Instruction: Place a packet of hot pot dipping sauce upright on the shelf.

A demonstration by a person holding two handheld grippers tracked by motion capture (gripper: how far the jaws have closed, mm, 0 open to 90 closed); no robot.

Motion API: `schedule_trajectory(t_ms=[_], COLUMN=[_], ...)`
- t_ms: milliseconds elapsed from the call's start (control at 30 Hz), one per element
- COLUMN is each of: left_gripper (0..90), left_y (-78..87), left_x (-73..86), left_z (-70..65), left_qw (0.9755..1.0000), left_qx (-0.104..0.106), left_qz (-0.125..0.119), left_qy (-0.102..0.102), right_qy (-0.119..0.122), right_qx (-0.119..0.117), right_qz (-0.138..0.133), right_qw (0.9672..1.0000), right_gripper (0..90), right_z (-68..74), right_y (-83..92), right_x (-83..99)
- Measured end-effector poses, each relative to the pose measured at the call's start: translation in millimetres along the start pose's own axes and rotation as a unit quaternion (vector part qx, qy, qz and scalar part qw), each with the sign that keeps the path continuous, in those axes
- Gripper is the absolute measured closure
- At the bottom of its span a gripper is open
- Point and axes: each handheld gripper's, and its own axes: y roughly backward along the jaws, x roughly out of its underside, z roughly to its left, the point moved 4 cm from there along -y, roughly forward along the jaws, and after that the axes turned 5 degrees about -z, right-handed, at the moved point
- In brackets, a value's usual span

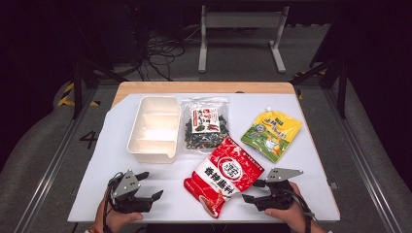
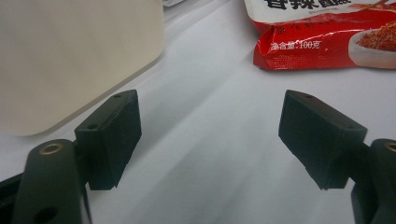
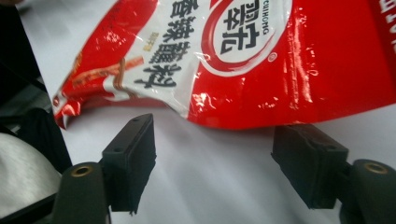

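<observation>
A red and white snack pouch (image 1: 224, 174) lies flat on the white table sheet near the front edge. My right gripper (image 1: 252, 191) rests just right of it, pointing at its side. In the right gripper view the jaws (image 3: 215, 135) stand open, and the pouch's (image 3: 261, 60) lower edge lies just beyond the pads with nothing between them. My left gripper (image 1: 151, 185) sits at the front left, open and empty. In the left gripper view it (image 2: 212, 112) points across bare sheet, with the pouch's corner (image 2: 322, 46) ahead to the right and the white box (image 2: 70, 56) ahead to the left.
A white divided plastic box (image 1: 154, 128) stands at the back left. Beside it lies a clear bag of dark seaweed snack (image 1: 205, 125). A yellow spouted pouch (image 1: 271, 133) lies at the back right. The white sheet (image 1: 311, 184) ends close behind both hands.
</observation>
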Motion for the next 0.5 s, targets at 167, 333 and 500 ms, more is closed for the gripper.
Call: schedule_trajectory(t_ms=[167,333,500], left_gripper=[22.4,22.4,22.4], left_y=[-6.2,-11.0,-13.7], left_x=[-0.7,-1.3,-1.1], left_z=[-4.6,-9.0,-11.4], left_qw=[0.9999,0.9995,0.9993], left_qx=[0.012,0.022,0.027], left_qz=[0.010,0.017,0.022], left_qy=[-0.007,-0.014,-0.016], right_qy=[-0.036,-0.062,-0.077], right_qx=[-0.042,-0.055,-0.057], right_qz=[-0.015,-0.028,-0.031], right_qw=[0.9984,0.9961,0.9949], right_gripper=[27.4,27.6,31.4], right_z=[3.7,4.0,5.2], right_y=[-10.4,-23.7,-39.4], right_x=[-6.8,-15.1,-25.4])
